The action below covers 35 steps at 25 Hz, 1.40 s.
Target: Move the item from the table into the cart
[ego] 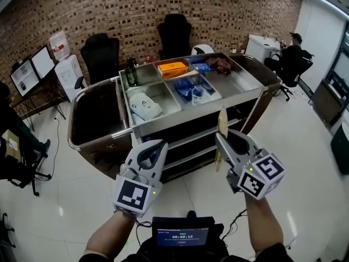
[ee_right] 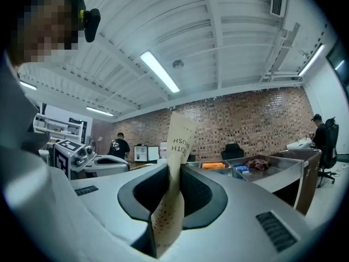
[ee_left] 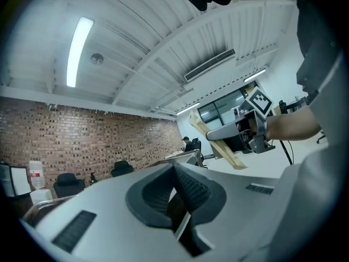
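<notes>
My right fingers [ee_right: 206, 192] pinch the paper toothbrush packet [ee_right: 178, 146] upright, just in front of the cart [ego: 256, 86]. My left fingers [ee_left: 192, 188], also before the cart, are pressed together on nothing.

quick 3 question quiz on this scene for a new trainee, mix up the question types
1. True or false: the right gripper is shut on a paper packet.
2. What is between the jaws of the left gripper? A nothing; B a bottle; C a blue pouch.
3. Fill in: the box in a top compartment of the cart is ___ in colour.

Key: 1 true; 2 A; 3 orange.
</notes>
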Each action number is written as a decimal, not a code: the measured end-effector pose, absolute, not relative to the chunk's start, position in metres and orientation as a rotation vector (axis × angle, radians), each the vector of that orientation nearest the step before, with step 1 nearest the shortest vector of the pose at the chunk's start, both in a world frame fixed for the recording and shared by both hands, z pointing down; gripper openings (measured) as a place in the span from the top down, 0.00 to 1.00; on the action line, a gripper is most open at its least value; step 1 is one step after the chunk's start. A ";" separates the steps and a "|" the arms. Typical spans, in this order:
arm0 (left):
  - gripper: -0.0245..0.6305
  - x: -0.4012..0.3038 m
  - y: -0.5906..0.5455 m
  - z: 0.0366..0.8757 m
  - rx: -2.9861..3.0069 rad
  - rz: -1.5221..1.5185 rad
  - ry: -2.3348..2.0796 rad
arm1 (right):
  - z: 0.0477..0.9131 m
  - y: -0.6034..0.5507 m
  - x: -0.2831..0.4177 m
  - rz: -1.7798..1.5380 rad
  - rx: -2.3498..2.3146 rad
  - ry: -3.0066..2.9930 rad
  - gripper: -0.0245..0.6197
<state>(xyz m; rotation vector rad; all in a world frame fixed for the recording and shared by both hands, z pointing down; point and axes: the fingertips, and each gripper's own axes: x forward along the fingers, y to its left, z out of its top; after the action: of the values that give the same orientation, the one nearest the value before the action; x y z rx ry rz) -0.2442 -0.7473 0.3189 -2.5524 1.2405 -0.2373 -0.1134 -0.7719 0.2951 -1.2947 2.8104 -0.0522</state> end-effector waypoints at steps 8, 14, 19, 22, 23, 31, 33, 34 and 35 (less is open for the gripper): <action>0.96 -0.189 -0.887 0.303 -2.601 -0.217 1.295 | 0.271 -0.914 -0.075 0.014 -1.200 2.868 0.90; 0.96 -0.160 -0.967 0.287 -2.543 -0.261 1.317 | 0.254 -1.015 -0.054 0.138 -1.018 3.047 0.90; 0.96 -0.171 -1.036 0.286 -2.547 -0.270 1.341 | 0.239 -1.100 -0.059 0.160 -0.998 3.078 0.90; 0.96 -0.181 -1.088 0.270 -2.575 -0.245 1.354 | 0.217 -1.158 -0.063 0.153 -1.006 3.078 0.90; 0.96 -0.181 -1.106 0.263 -2.573 -0.246 1.349 | 0.210 -1.179 -0.063 0.158 -1.005 3.095 0.90; 0.96 -0.178 -1.181 0.270 -2.587 -0.340 1.359 | 0.196 -1.295 -0.086 0.265 -0.821 3.321 0.90; 0.96 -0.174 -1.193 0.269 -2.571 -0.366 1.382 | 0.197 -1.313 -0.090 0.359 -0.725 3.394 0.90; 0.96 -0.171 -1.198 0.269 -2.570 -0.368 1.399 | 0.199 -1.322 -0.092 0.406 -0.670 3.431 0.90; 0.96 -0.170 -1.202 0.270 -2.573 -0.365 1.416 | 0.203 -1.331 -0.096 0.457 -0.615 3.470 0.90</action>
<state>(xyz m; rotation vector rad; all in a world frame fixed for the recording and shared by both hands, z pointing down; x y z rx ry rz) -0.1697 -1.2022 0.2704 -2.5726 1.4165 -0.3648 -0.0957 -1.3315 0.2030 -0.6148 3.4700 0.4574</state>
